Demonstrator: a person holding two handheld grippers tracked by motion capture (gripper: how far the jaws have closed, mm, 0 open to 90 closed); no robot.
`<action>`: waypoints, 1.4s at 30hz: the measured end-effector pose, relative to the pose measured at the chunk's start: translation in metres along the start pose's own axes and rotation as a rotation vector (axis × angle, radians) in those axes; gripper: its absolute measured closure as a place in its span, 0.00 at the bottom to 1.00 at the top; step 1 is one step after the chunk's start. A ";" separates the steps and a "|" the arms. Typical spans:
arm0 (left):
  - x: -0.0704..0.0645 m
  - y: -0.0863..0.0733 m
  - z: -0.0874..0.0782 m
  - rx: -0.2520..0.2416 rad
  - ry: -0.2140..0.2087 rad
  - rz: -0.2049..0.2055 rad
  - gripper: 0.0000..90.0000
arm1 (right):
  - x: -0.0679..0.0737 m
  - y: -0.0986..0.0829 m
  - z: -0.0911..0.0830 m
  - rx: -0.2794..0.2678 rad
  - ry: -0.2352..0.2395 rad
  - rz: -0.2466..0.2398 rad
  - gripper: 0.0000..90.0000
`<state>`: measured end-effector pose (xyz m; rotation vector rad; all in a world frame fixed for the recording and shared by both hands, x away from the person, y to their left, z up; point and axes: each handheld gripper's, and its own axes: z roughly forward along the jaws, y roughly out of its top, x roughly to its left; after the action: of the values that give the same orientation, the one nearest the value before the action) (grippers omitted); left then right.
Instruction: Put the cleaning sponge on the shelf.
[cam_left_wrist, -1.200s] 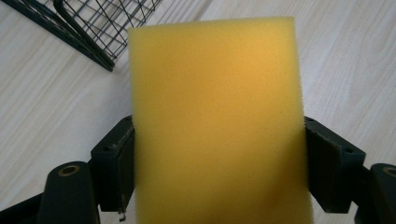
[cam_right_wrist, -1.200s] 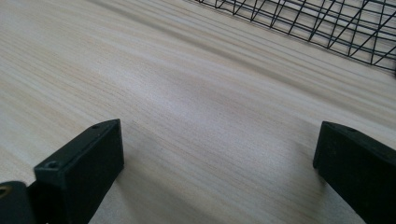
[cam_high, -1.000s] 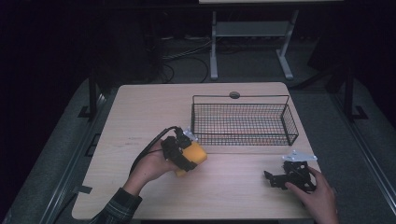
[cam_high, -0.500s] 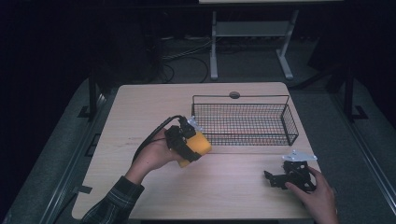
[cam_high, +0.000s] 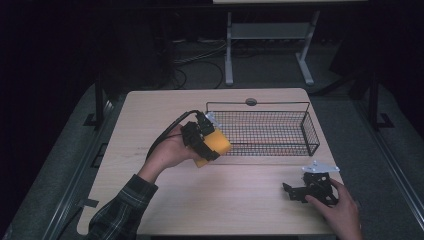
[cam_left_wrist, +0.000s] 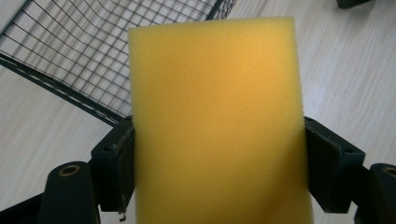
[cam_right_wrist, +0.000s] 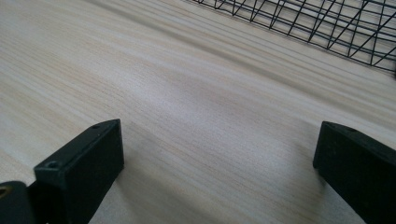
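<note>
A yellow sponge (cam_high: 215, 145) (cam_left_wrist: 215, 126) is held above the table, just off the near left corner of the black wire basket (cam_high: 300, 122) (cam_left_wrist: 93, 60). My left gripper (cam_high: 207, 145) (cam_left_wrist: 217, 172) is shut on the sponge, with its jaws pressed against both sides. At the table's near right, my right gripper (cam_high: 295, 192) (cam_right_wrist: 219, 163) rests low over the bare wood, open, with nothing between its jaws. The basket's mesh (cam_right_wrist: 327, 23) crosses the top of the right gripper view.
The light wooden table (cam_high: 235, 210) has a round grommet hole (cam_high: 251, 102) behind the basket. Dark floor, cables and a metal stand (cam_high: 270, 35) lie beyond the far edge. A black cable (cam_high: 167, 132) trails from the left gripper.
The left gripper has carried the sponge up and to the right, closer to the basket's near left corner. The right gripper has stayed put.
</note>
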<state>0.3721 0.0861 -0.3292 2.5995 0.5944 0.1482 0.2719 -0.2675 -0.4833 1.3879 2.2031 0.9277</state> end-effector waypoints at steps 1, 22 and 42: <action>0.003 0.004 0.000 0.007 0.003 0.013 0.25 | 0.000 0.000 0.000 0.000 0.000 -0.002 0.01; 0.031 0.034 0.012 -0.010 0.021 0.056 0.26 | 0.000 0.000 0.000 0.000 0.000 -0.001 0.01; 0.060 0.054 0.041 -0.025 0.026 0.059 0.26 | 0.000 0.000 0.000 0.001 -0.001 -0.003 0.01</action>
<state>0.4550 0.0525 -0.3401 2.5957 0.5222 0.2071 0.2720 -0.2677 -0.4834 1.3845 2.2046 0.9247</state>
